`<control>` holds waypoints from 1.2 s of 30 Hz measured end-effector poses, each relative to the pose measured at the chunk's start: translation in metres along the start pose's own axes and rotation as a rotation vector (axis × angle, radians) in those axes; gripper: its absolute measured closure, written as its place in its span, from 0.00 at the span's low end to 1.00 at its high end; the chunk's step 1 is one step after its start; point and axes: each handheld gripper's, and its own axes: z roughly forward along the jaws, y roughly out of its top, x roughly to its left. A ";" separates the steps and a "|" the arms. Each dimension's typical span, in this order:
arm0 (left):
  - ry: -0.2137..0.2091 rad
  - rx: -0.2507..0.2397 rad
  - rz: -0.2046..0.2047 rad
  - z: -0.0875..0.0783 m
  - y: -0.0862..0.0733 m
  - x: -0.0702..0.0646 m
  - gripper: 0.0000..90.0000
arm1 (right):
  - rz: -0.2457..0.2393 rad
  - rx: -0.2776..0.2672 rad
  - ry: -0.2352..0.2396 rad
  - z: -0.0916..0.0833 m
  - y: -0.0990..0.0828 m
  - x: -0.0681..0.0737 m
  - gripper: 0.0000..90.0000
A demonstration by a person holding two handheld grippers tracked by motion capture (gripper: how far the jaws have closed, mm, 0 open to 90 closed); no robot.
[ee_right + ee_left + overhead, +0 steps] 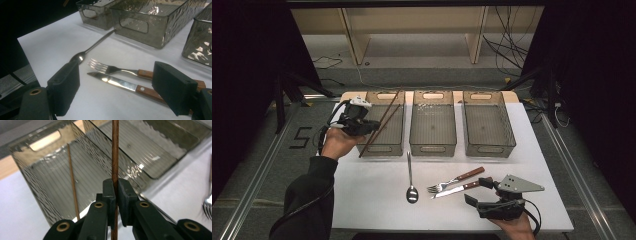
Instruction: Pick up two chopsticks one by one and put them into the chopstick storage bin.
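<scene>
My left gripper [374, 126] [115, 182] is shut on a brown wooden chopstick [115, 152] [388, 108], which slants over the left translucent bin [382, 148]. A second chopstick [72, 177] [379, 132] leans inside that bin with its lower end in the near corner. At the table's front right my right gripper [476, 190] [117, 85] stands open just above the table. A wood-handled knife [117, 83] [457, 189] lies between its pads, which do not touch it. Beside the knife lies a wood-handled fork [110, 68] [452, 181].
A steel spoon [411, 182] [95, 45] lies in front of the middle bin [432, 148]. A third bin [490, 150] stands to the right. The white table [362, 200] has bare room at its front left. Cables trail on the floor behind.
</scene>
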 end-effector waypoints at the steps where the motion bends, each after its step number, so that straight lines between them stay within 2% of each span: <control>1: 0.009 -0.004 -0.002 0.000 0.004 0.002 0.94 | 0.000 0.001 0.001 0.000 0.000 0.000 0.26; 7: 0.052 -0.013 -0.004 0.008 0.018 0.016 0.94 | 0.003 -0.003 0.002 0.000 0.000 0.000 0.26; 12: 0.077 -0.020 -0.030 0.018 0.019 0.028 0.94 | 0.000 -0.002 0.002 0.000 0.000 -0.001 0.26; 16: 0.097 -0.012 -0.036 0.025 0.018 0.035 0.94 | 0.002 0.002 0.007 0.000 0.000 -0.001 0.26; 20: 0.112 -0.015 -0.045 0.031 0.017 0.039 0.94 | 0.001 0.002 0.007 0.001 0.000 0.000 0.26; 36: 0.116 -0.014 -0.079 0.047 0.010 0.044 0.94 | 0.000 0.000 0.010 0.000 0.000 0.000 0.26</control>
